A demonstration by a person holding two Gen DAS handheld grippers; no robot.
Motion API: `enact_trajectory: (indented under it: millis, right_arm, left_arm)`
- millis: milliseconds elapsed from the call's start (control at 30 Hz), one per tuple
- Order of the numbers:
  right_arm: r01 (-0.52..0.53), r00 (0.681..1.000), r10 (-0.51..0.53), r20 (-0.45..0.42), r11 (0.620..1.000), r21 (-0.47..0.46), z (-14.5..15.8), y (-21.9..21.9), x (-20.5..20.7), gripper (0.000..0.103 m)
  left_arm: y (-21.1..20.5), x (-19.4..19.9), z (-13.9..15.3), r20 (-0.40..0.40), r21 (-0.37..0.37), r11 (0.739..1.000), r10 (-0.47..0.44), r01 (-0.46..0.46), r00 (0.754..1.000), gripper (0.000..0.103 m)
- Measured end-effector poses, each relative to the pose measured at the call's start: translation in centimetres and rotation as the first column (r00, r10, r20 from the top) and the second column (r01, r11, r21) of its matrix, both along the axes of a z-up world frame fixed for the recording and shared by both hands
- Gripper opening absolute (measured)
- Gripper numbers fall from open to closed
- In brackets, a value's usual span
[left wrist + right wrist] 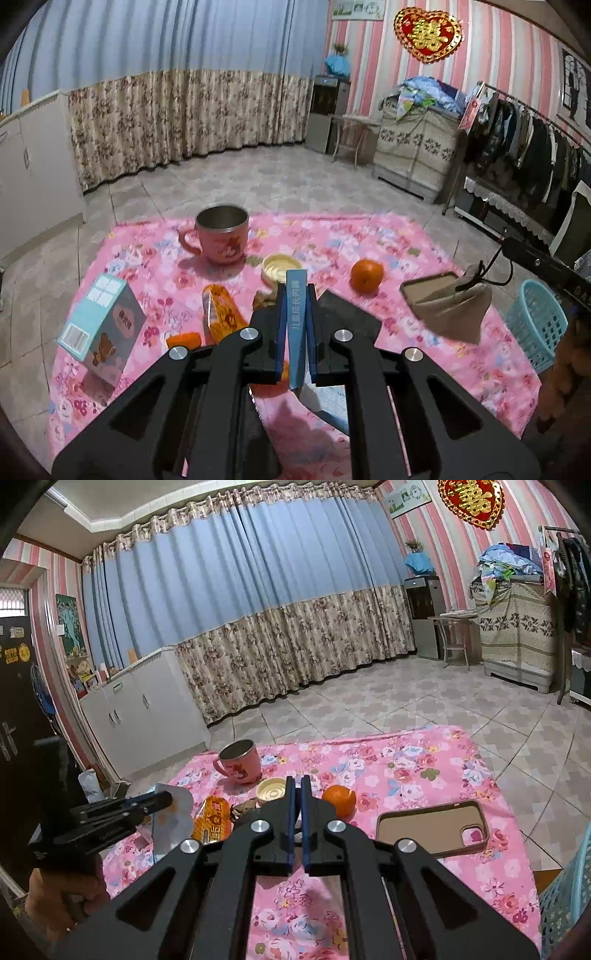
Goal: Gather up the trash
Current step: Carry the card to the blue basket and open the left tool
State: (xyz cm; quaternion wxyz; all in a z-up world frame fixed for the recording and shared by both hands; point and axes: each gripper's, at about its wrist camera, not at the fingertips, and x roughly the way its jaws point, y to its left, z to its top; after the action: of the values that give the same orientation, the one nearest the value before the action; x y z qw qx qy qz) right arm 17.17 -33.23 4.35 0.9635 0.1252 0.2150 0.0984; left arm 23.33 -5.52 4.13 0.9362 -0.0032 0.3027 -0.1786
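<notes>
Left gripper (297, 295) pinches a flat blue wrapper (297, 321), right gripper (297, 786) seems clamped on creased brown paper (456, 308)

Lighting, both feeds: I get even, soft indoor light with a cool cast, moderately bright; source not visible. Shadows: faint and diffuse beneath each tool on the pink cloth (406, 768). Glare: small highlights on the tools' metal bolts. Distortion: heavy fisheye, curtains (258, 602) and walls bowed, corners vignetted black. Blur: mug (221, 233) slightly soft; far room grainy.
</notes>
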Motion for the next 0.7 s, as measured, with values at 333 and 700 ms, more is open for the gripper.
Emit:
enact_trajectory:
  millis: [333,700]
  right_arm:
    - [0.109,0.991,-0.108,0.077,0.994,-0.009,2.8,-4.2,-3.2,0.003]
    - [0.398,0.914,-0.370,0.165,0.899,-0.185,6.5,-13.4,-10.9,0.003]
  left_arm:
    - [-6.4,-1.6,3.3,0.104,0.052,0.999,0.004,-0.009,0.995,0.008]
    - [-21.2,-5.1,6.1,0.116,-0.010,0.980,-0.196,0.199,0.974,0.008]
